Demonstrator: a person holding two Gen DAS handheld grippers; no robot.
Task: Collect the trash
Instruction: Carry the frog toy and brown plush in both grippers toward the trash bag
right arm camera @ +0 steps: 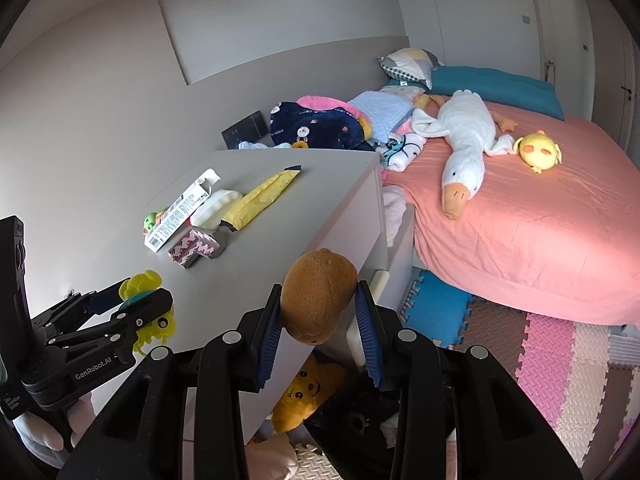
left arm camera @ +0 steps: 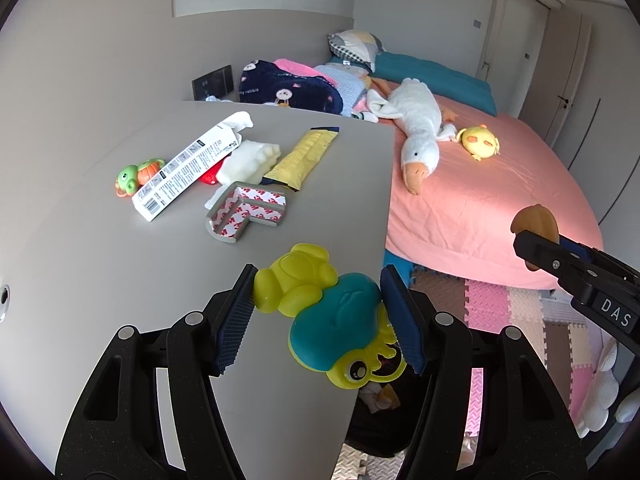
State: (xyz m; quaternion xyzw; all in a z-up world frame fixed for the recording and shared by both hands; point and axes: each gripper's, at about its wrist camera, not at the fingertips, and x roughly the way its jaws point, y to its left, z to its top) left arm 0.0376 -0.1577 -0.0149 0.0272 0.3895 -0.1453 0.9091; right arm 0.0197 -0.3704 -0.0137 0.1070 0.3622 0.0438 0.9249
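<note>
My left gripper (left arm camera: 320, 316) is shut on a yellow and teal plastic turtle toy (left arm camera: 320, 308), held above the near edge of a grey dresser top (left arm camera: 100, 260). My right gripper (right arm camera: 320, 320) is shut on a brown plush toy (right arm camera: 318, 296) beside the dresser's corner; it shows in the left wrist view as the brown plush (left arm camera: 534, 220). On the dresser lie a white printed carton (left arm camera: 188, 170), a yellow wrapper (left arm camera: 302, 156), a grey foam corner piece with red-lettered tape (left arm camera: 244, 216), white foam (left arm camera: 248, 160) and a small green turtle toy (left arm camera: 134, 178).
A bed with a pink sheet (right arm camera: 540, 220) stands to the right, with a white goose plush (right arm camera: 464, 140), a yellow chick plush (right arm camera: 538, 152) and piled blankets (right arm camera: 320, 124). Coloured foam mats (right arm camera: 560, 352) cover the floor. A black bag (right arm camera: 360, 420) and a yellow plush (right arm camera: 304, 400) sit below the dresser.
</note>
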